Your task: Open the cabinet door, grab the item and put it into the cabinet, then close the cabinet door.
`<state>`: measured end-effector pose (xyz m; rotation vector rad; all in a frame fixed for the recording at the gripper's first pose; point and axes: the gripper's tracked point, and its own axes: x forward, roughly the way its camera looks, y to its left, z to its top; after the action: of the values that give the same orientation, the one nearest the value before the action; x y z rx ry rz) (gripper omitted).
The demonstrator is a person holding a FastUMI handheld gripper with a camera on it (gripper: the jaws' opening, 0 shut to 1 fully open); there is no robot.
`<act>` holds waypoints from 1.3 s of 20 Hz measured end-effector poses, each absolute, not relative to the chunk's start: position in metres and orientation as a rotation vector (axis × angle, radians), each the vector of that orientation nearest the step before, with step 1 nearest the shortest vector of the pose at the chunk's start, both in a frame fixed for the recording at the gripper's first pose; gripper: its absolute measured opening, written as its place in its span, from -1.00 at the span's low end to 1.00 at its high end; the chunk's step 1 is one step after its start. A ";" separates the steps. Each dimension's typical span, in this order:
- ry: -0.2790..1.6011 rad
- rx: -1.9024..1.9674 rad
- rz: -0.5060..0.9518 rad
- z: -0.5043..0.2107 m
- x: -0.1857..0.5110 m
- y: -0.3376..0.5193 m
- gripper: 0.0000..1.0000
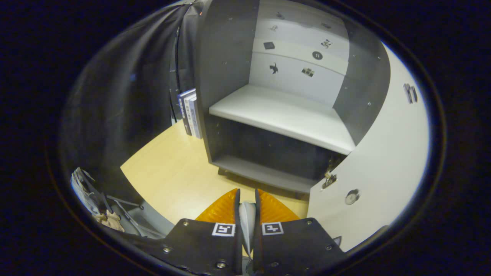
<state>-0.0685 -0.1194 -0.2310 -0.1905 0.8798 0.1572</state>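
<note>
Over the wooden table [172, 172], the gripper [246, 199] pinches a pale item [246, 218] before the open cabinet [284, 115].

Cabinet open, way in clear

Bare white shelf [284, 115] at 12 o'clock; open door [383, 161] blocks 2 o'clock, books [190, 112] stand at 10 o'clock.

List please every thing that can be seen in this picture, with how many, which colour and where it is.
cabinet: one, grey walls, on the table beyond the tool.
shelf: one, white, inside the cabinet, bare.
cabinet door: one, white, swung open beside the cabinet, round knob.
books: a few, blue and white, upright against the cabinet's outer wall.
table: one, light wood, under the cabinet.
item: one, pale white-grey, thin, between the fingers.
tool: one, black with orange fingers, shut on the item.
</note>
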 end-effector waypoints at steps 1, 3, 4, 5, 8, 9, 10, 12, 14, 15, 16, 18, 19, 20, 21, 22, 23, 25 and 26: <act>0.864 -0.166 0.152 -0.217 -0.059 -0.118 -0.77; 0.833 -0.139 0.136 -0.191 -0.039 -0.127 -0.77; 0.815 -0.123 0.129 -0.185 -0.034 -0.126 -0.77; 0.806 -0.106 0.116 -0.172 -0.023 -0.133 -0.78; 0.777 -0.091 0.084 -0.153 0.002 -0.147 -0.78; 0.768 -0.090 0.076 -0.154 0.006 -0.145 -0.78; 0.766 -0.075 0.069 -0.151 0.014 -0.148 -0.78; 0.762 -0.040 0.059 -0.149 0.028 -0.152 -0.78; 0.767 -0.027 0.052 -0.151 0.042 -0.157 -0.78; 0.775 -0.020 0.049 -0.154 0.047 -0.158 -0.78; 0.787 -0.016 0.047 -0.159 0.053 -0.159 -0.78; 0.810 -0.022 0.044 -0.169 0.062 -0.162 -0.78; 0.818 -0.018 0.046 -0.172 0.063 -0.161 -0.78; 0.831 -0.011 0.051 -0.175 0.065 -0.159 -0.78; 0.841 -0.008 0.053 -0.179 0.068 -0.158 -0.77; 0.847 -0.015 0.050 -0.181 0.071 -0.159 -0.78; 0.855 -0.020 0.049 -0.183 0.075 -0.159 -0.78; 0.864 -0.011 0.049 -0.186 0.080 -0.159 -0.78; 0.871 -0.012 0.047 -0.187 0.083 -0.160 -0.78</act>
<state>0.0826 -0.1596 -0.1868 -0.0116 0.8710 0.0469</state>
